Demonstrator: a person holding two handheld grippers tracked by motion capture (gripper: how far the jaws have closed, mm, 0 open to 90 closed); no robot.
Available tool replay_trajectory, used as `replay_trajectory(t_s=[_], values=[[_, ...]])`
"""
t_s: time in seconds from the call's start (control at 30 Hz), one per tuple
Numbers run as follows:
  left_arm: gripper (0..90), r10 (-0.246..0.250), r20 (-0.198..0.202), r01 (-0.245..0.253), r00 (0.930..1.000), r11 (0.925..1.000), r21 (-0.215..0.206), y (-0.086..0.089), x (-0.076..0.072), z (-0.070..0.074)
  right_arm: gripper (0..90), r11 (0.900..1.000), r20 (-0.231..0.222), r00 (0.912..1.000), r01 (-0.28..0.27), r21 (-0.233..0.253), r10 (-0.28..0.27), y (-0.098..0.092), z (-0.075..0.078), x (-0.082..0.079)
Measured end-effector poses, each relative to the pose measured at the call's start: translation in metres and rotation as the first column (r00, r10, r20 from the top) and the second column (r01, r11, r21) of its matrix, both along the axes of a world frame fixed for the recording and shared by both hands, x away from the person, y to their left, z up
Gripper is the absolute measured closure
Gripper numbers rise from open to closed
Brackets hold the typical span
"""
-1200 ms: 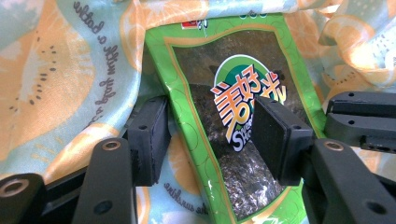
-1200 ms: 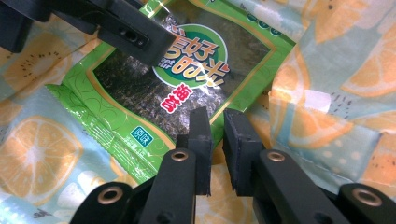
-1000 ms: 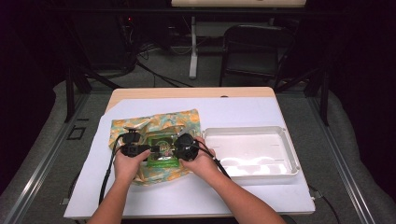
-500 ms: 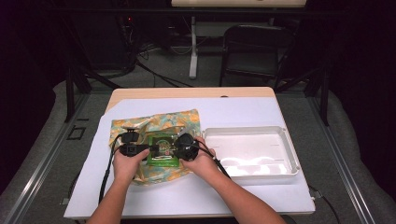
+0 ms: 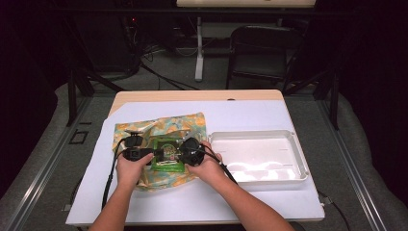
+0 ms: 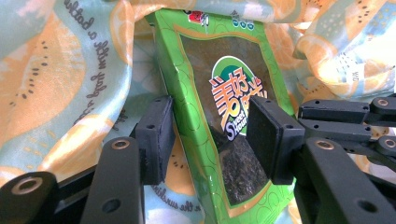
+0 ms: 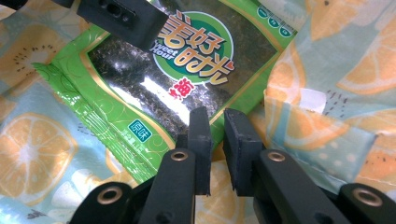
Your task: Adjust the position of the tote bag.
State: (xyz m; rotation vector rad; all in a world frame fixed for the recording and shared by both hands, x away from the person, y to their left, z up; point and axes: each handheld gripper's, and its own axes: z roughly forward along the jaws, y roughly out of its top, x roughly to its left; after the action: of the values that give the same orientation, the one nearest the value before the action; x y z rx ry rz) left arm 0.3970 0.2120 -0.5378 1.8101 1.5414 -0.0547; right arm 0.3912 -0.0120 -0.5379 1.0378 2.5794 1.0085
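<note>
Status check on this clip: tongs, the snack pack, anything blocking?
Left tongs open, straddling green seaweed pack. Right tongs nearly shut at the pack's edge; grip unclear. Pack lies on fruit-print cloth. White tray beside, nothing blocking.

Green snack packet [image 7: 187,70] bearing round logo with "Sweet Hour" under large Chinese characters, small Chinese label at 7 o'clock, fruit-print cloth [image 6: 60,79] with cursive script, partly legible "with a bottle"

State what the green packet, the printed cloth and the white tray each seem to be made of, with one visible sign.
Packet: likely glossy plastic film; it glints, creases sharply and has a clear window onto dark contents.
Cloth: apparently smooth woven fabric; soft folds, slight sheen.
Tray: probably moulded plastic; thin rim, glossy white floor.
</note>
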Motion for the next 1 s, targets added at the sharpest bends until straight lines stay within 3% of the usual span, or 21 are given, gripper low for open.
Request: replay_trajectory(t_s=[0.4, 1.0], values=[[50.0, -0.009, -0.021, 0.008, 0.9997, 0.9996, -0.025, -0.0018, 0.0026, -0.0050, 81.5, 1.000, 0.001, 1.0000, 0.002, -0.003, -0.002, -0.0001, -0.0003, 0.0005], [60.7, 0.003, -0.016, -0.004, 0.9999, 0.9973, -0.073, 0.0030, 0.0005, 0.0003, 81.3, 1.000, -0.002, 1.0000, 0.006, -0.016, -0.006, -0.0003, 0.0000, 0.0012]])
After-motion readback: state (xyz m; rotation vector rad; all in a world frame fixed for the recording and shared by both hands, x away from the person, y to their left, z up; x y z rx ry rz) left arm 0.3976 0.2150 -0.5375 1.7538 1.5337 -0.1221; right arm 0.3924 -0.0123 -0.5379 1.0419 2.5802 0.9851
